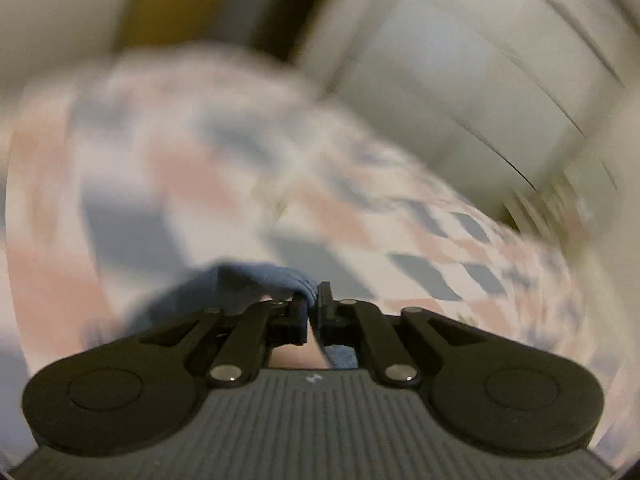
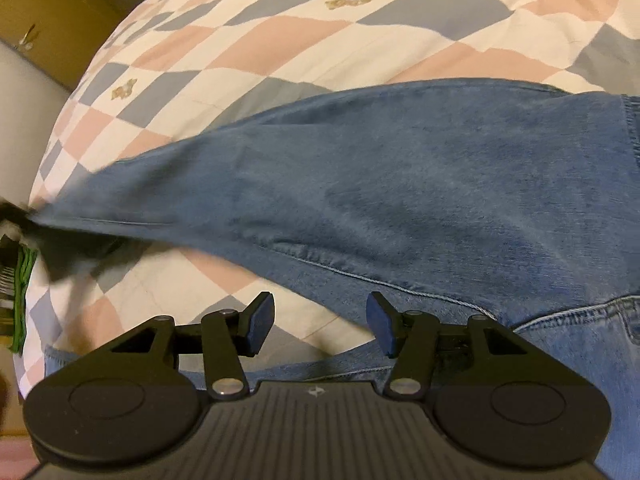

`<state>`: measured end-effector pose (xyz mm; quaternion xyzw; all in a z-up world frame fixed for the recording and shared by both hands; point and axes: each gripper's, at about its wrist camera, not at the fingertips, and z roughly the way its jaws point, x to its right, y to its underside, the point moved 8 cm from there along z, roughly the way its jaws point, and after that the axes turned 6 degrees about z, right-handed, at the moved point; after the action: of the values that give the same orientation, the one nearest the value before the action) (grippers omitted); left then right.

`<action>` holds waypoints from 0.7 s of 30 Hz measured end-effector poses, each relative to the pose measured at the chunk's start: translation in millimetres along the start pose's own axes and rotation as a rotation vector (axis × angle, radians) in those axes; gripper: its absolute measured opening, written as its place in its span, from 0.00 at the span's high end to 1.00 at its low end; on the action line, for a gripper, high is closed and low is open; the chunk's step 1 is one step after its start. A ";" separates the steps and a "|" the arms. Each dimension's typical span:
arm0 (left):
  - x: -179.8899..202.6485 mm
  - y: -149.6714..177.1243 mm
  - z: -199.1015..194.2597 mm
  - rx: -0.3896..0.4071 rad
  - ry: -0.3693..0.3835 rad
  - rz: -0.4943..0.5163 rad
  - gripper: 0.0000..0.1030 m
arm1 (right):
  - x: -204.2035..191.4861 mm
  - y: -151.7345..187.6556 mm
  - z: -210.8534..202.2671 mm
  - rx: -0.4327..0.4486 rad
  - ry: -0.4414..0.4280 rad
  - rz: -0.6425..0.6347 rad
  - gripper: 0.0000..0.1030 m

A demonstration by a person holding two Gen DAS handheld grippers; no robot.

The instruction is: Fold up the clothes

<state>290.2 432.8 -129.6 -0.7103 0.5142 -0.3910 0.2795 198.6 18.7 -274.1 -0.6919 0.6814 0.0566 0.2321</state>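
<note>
A pair of blue jeans (image 2: pixel 400 184) lies spread across a bed with a pink, blue and white checkered quilt (image 2: pixel 280 40). One leg stretches to the left, and its far end meets a dark blurred shape (image 2: pixel 24 220) at the bed's edge. My right gripper (image 2: pixel 319 308) hovers open just above the jeans' lower seam, with nothing between its blue pads (image 2: pixel 260 320). In the heavily blurred left wrist view, my left gripper (image 1: pixel 314 292) is shut on a bunched fold of the blue jeans (image 1: pixel 260 280), which trails off to the left above the quilt (image 1: pixel 160 200).
Pale cabinet or wall panels (image 1: pixel 480 80) rise at the upper right beyond the bed. An ochre wall (image 2: pixel 48 8) stands past the bed's far left corner. A green-and-dark striped object (image 2: pixel 20 280) sits off the bed's left edge.
</note>
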 end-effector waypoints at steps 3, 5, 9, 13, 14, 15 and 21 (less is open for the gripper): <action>-10.1 27.6 -1.7 -0.033 -0.176 0.236 0.67 | -9.2 0.4 -1.8 0.007 -0.005 -0.002 0.47; -50.6 71.6 25.7 -0.209 -0.284 0.206 0.68 | -14.1 2.6 -1.6 0.007 -0.004 -0.004 0.46; -105.1 127.3 37.5 -0.444 -0.347 -0.082 0.85 | -18.5 12.7 1.6 -0.005 0.013 -0.009 0.46; -71.4 122.2 36.8 -0.415 -0.219 -0.071 0.85 | -9.6 22.2 -0.2 -0.001 0.044 0.028 0.46; -56.0 118.6 39.9 -0.407 -0.176 -0.033 0.83 | -5.8 22.0 -1.3 0.012 0.052 0.052 0.46; -41.1 115.4 44.0 -0.399 -0.134 0.006 0.79 | -1.9 21.7 -2.6 0.026 0.060 0.076 0.45; -2.2 148.2 133.2 -0.479 -0.084 0.162 0.62 | 32.1 11.5 -8.8 0.150 0.108 0.183 0.45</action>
<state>326.2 387.6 -320.3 -0.7286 0.6352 -0.2043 0.1546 187.5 -13.8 -281.7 -0.6097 0.7554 -0.0108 0.2400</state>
